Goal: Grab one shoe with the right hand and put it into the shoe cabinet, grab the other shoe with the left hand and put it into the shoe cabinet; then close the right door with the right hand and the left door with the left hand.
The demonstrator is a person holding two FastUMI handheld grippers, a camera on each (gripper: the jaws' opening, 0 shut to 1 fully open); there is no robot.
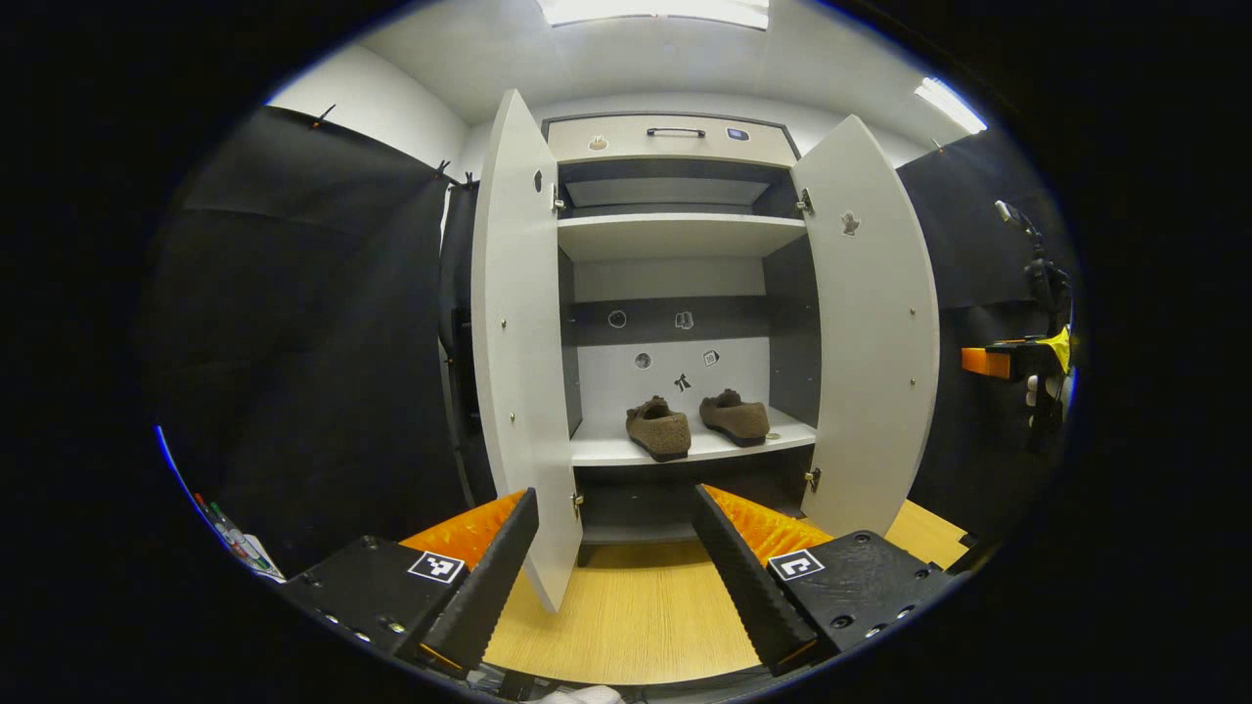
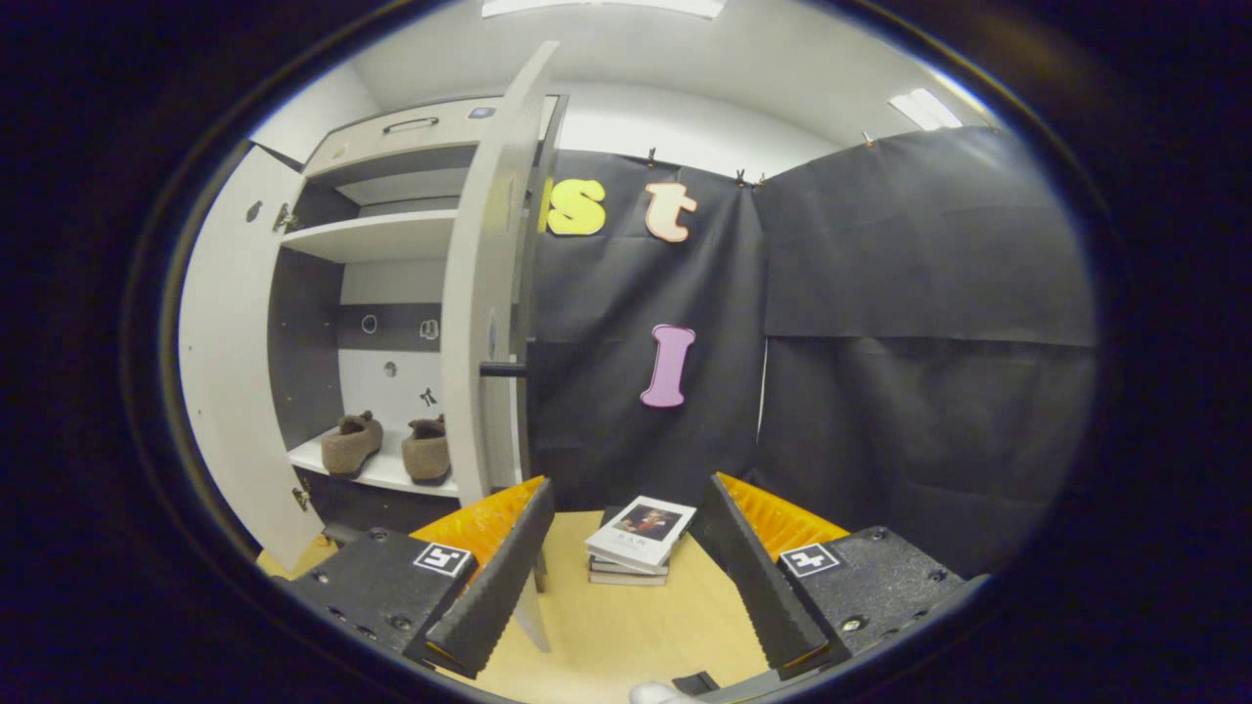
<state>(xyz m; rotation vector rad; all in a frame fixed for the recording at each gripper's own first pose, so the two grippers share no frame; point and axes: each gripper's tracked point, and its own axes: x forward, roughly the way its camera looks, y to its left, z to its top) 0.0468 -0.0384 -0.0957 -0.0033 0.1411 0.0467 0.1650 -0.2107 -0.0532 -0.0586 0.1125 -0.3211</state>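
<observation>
Both brown fuzzy slip-on shoes already sit side by side on the lower white shelf (image 1: 685,452) of the tall white shoe cabinet (image 1: 675,142): the left shoe (image 1: 658,428) nearer the shelf's front edge, the right shoe (image 1: 735,416) a little farther back, each with its long axis running front to back. The placing looks done, so what remains is judged to be the doors.

The left gripper (image 1: 614,562) has its fingers spread wide and empty, hanging over the pale wooden floor (image 1: 636,611) in front of the cabinet. The right gripper (image 2: 626,567) is likewise wide apart and holds nothing.

The right white cabinet door (image 2: 479,323) stands swung out toward the viewer, edge-on in the right gripper view, just left of and ahead of that gripper's left finger (image 2: 494,577); its dark bar handle (image 2: 503,370) juts from the outer face. The right gripper is clearly the nearer one, and it would need to get onto the door's outer side and push it leftward toward the cabinet. The left white cabinet door (image 1: 518,332) is open too, its lower corner hanging between the left gripper's fingers.

A small stack of books (image 2: 636,543) lies on the floor beyond the right gripper, clear of the door's swing as far as I can judge. The hinges' full travel and the door's outer face are hard to make out.
</observation>
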